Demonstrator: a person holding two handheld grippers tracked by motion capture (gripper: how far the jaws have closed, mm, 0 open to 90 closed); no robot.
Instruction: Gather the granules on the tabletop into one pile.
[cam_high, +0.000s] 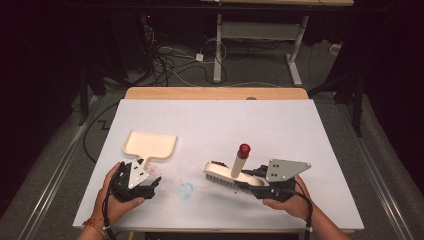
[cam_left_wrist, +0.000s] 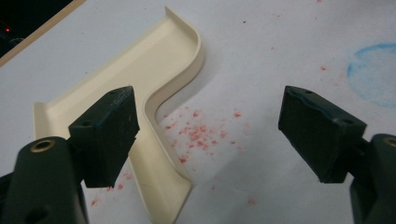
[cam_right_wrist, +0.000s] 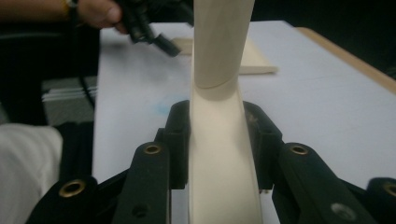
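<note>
Gripping the brush (cam_high: 231, 175) firmly to sweep red crumbs (cam_left_wrist: 198, 133) leftward, the right gripper (cam_high: 260, 186) approaches while the open-jawed left gripper (cam_high: 150, 184) waits near the dustpan (cam_high: 150, 144) handle.

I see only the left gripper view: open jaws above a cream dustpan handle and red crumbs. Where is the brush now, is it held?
Observer: Yes. The right gripper is shut on the brush, on the cream body.
Operator: Does the brush touch the table?
Observer: In the high view its bristles are low over the white table; contact I cannot tell.
Operator: Which side of the dustpan is it?
Observer: To the right of the dustpan, with a blue smudge between them, nearer the person.
Operator: And its handle?
Observer: It stands up, with a red tip.
</note>
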